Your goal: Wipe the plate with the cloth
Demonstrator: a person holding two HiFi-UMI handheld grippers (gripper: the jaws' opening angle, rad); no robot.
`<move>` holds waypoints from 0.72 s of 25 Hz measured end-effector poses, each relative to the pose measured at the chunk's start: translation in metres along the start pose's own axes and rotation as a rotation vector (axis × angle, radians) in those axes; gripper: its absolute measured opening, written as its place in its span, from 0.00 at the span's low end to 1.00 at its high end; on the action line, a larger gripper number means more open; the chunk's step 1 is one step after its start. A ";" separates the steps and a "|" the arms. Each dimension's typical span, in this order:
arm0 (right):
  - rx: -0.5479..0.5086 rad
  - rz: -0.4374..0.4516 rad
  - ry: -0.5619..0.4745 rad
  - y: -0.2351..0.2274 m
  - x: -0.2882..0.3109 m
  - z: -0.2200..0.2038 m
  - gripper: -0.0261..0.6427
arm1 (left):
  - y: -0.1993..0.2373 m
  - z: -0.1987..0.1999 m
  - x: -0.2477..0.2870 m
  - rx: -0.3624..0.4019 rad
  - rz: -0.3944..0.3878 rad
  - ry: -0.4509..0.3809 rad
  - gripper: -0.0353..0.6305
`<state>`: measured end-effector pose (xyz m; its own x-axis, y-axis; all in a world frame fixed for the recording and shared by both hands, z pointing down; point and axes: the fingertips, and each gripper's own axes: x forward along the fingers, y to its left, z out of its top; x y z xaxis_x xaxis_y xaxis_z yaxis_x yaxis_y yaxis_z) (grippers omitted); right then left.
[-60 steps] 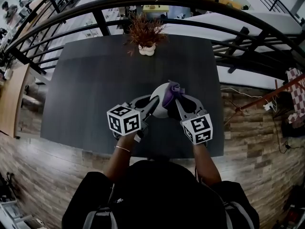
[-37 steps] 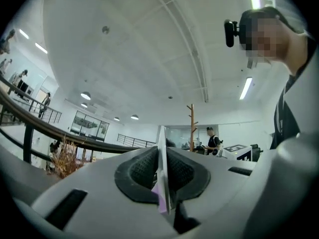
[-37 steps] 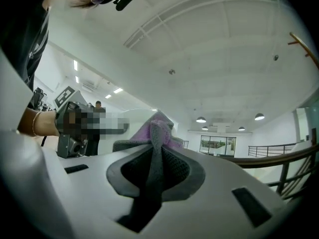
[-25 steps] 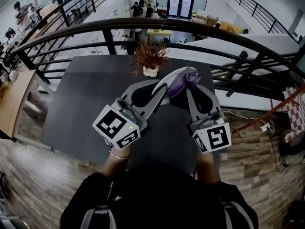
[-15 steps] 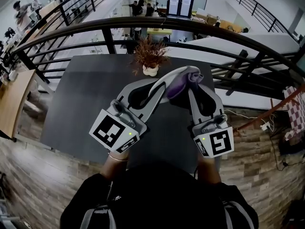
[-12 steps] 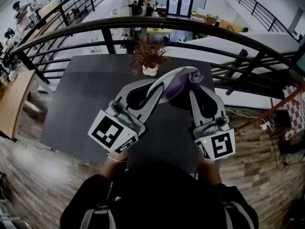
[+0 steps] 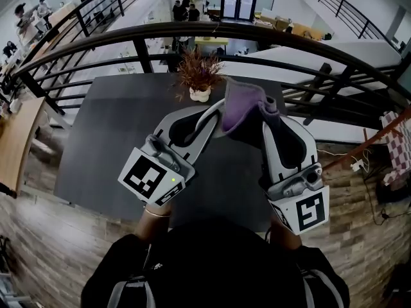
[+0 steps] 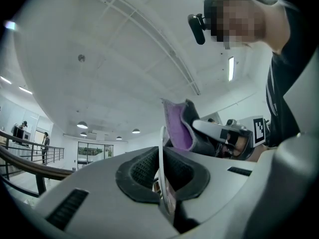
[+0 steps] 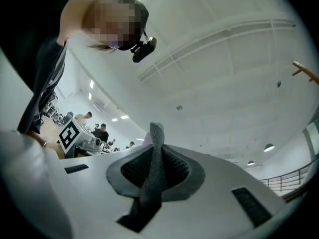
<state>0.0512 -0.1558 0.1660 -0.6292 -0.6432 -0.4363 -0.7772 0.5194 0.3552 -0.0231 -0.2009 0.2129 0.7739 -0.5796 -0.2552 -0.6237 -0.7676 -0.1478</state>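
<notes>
Both grippers are held up above the dark table [image 7: 109, 133]. My left gripper [image 7: 212, 119] is shut on a white plate [image 7: 218, 111], held edge-on; its jaws have just closed a little tighter on it. In the left gripper view the plate's rim [image 8: 160, 143] stands upright between the pads [image 8: 137, 176]. My right gripper [image 7: 258, 117] is shut on a purple and grey cloth [image 7: 236, 111], which lies against the plate's upper part. A grey fold of the cloth [image 9: 155, 148] is pinched between the pads in the right gripper view. The cloth [image 8: 174, 126] shows behind the rim.
A small white pot with a dry reddish plant [image 7: 199, 76] stands at the table's far edge. A black metal railing [image 7: 192, 31] curves behind the table, with a drop to a lower hall beyond. Wooden flooring [image 7: 38, 236] surrounds the table.
My right gripper has risen with the cloth and come nearer the camera, so the cloth now stands higher on the plate. The left gripper has rolled slightly and stayed in place.
</notes>
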 end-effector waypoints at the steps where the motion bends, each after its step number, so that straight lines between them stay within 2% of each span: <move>1: -0.006 0.013 -0.019 0.003 0.001 0.007 0.10 | 0.000 0.000 0.000 -0.003 -0.002 0.002 0.09; 5: -0.041 0.074 -0.060 0.021 0.008 0.018 0.10 | 0.001 -0.001 0.001 -0.010 -0.007 0.005 0.09; 9: -0.067 0.114 -0.036 0.036 0.021 0.010 0.10 | 0.000 0.004 0.001 -0.003 -0.013 0.000 0.09; 18: -0.153 0.097 0.055 0.045 0.034 -0.020 0.10 | -0.006 0.009 -0.001 -0.008 -0.023 -0.005 0.09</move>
<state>-0.0049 -0.1658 0.1834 -0.6969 -0.6260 -0.3498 -0.7009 0.4914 0.5170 -0.0212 -0.1929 0.2054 0.7877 -0.5601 -0.2565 -0.6045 -0.7831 -0.1463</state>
